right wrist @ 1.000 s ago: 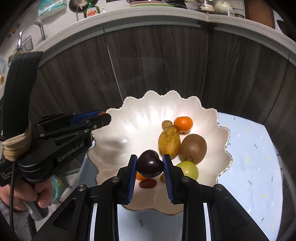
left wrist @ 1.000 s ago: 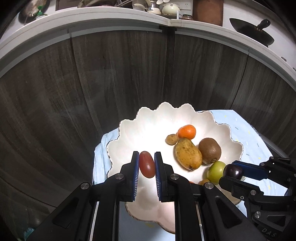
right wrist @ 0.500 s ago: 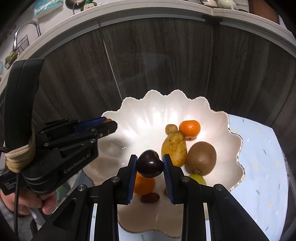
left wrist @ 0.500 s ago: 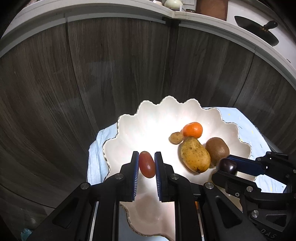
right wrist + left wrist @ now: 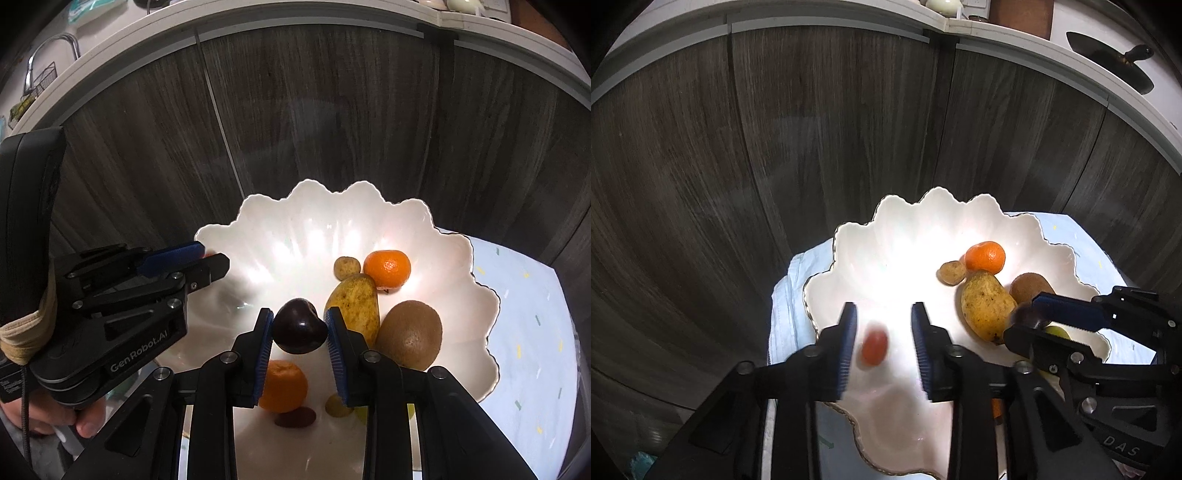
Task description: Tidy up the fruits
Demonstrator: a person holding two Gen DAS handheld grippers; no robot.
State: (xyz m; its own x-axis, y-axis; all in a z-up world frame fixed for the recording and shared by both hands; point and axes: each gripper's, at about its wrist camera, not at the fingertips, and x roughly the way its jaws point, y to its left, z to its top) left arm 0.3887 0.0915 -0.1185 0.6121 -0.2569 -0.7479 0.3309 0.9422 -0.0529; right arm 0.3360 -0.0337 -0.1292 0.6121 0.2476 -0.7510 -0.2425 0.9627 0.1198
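Note:
A white scalloped bowl [image 5: 934,192] [image 5: 314,184] holds a mandarin [image 5: 387,267], a yellow mango [image 5: 354,302], a kiwi [image 5: 410,334] and a small brown fruit [image 5: 346,266]. My left gripper [image 5: 883,314] [image 5: 207,258] hangs over the bowl's left side, its jaws opening. A small red fruit [image 5: 874,347], blurred, is loose between them and touches neither pad. My right gripper [image 5: 299,317] [image 5: 1027,321] is over the bowl's near middle, its jaws opening too, with a dark cherry [image 5: 301,325] still touching both pads. Below it lie a second mandarin [image 5: 282,386] and a dark red fruit [image 5: 295,417].
The bowl rests on a light blue cloth [image 5: 535,314] in front of dark wooden cabinet doors [image 5: 831,129]. A white counter edge [image 5: 1015,44] runs above them, with a black pan [image 5: 1108,55]. A person's hand [image 5: 55,417] grips the left gripper's handle.
The left jaws have spread and the red fruit has slipped out of their grip, dropping toward the bowl. Both grippers have moved farther in over the bowl. The right still has the cherry.

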